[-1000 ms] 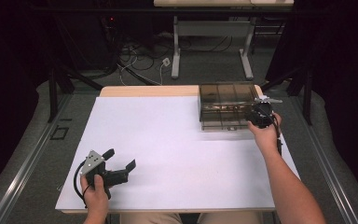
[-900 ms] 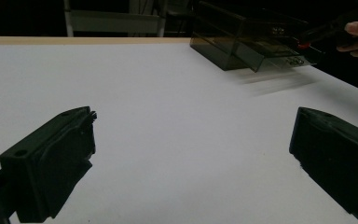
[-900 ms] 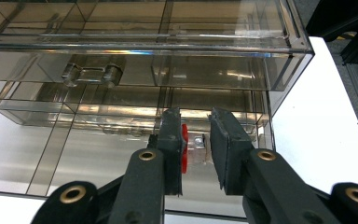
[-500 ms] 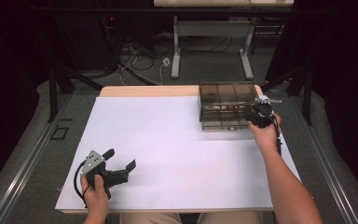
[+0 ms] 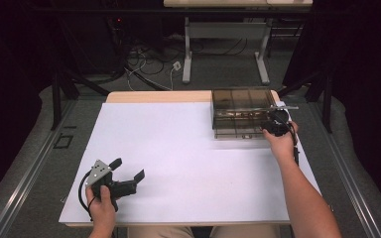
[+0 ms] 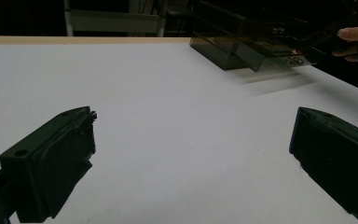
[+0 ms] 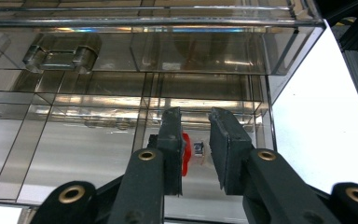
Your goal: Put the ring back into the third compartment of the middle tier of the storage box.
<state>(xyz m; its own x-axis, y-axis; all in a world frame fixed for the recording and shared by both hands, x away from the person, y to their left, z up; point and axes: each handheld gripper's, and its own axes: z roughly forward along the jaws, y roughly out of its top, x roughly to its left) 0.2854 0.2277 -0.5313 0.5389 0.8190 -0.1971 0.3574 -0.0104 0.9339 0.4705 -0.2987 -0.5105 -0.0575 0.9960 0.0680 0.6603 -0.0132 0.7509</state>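
From above, the right gripper (image 5: pixel 274 124) sits at the near right corner of the smoky clear box (image 5: pixel 240 111) on the white worktop (image 5: pixel 178 148). The left gripper (image 5: pixel 128 178) rests far off, jaws wide apart. In the right gripper view, the jaws are nearly together around a small red part (image 7: pixel 185 154) at the box's open front. No writing can be read.

Dark room, grey floor (image 5: pixel 39 163), cables (image 5: pixel 144 59) beneath a metal-legged bench (image 5: pixel 225 47).
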